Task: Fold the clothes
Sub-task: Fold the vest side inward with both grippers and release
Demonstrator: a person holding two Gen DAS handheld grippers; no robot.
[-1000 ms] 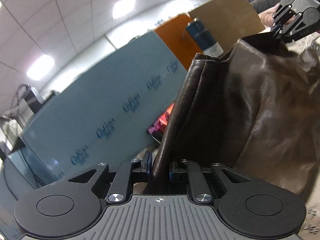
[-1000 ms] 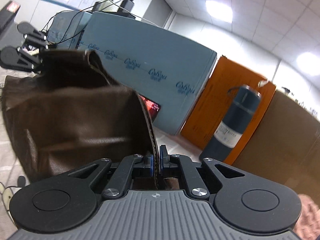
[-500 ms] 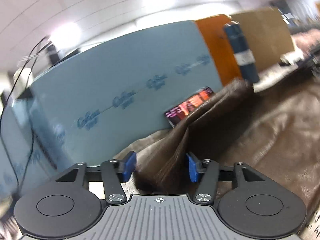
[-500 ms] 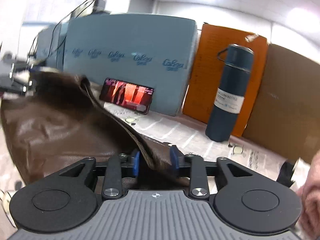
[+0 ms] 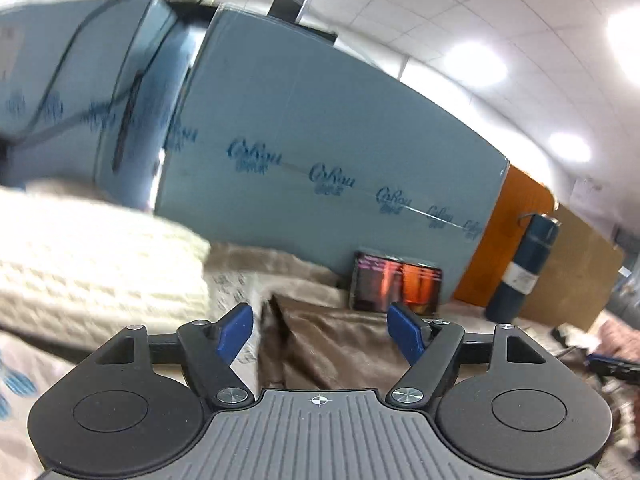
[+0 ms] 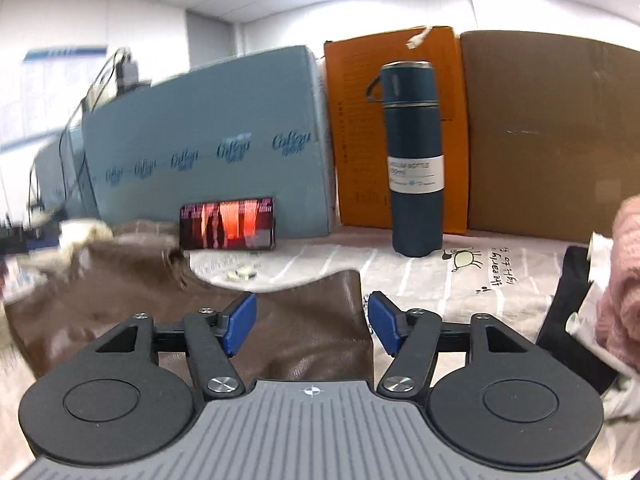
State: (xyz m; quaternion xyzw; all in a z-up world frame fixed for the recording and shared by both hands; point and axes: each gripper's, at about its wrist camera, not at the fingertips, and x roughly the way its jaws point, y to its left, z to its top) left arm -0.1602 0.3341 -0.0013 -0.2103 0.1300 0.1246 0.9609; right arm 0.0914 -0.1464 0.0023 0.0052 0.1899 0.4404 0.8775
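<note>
A brown leather garment (image 6: 304, 336) lies flat on the patterned table cover, and it also shows in the left wrist view (image 5: 332, 344). My left gripper (image 5: 322, 334) is open and empty, just above the garment's left part. My right gripper (image 6: 310, 322) is open and empty, with its blue pads (image 6: 240, 320) on either side of the garment's right corner, not touching it.
A folded cream knit (image 5: 92, 256) lies at the left. A phone (image 6: 228, 224) leans on a blue foam board (image 6: 208, 160). A dark blue flask (image 6: 414, 160) stands before orange and cardboard panels. Pink and black clothes (image 6: 600, 300) lie at the right.
Both grippers held the garment up a second ago, then opened and let it go. It now lies on the table, and both grippers have drawn back.
</note>
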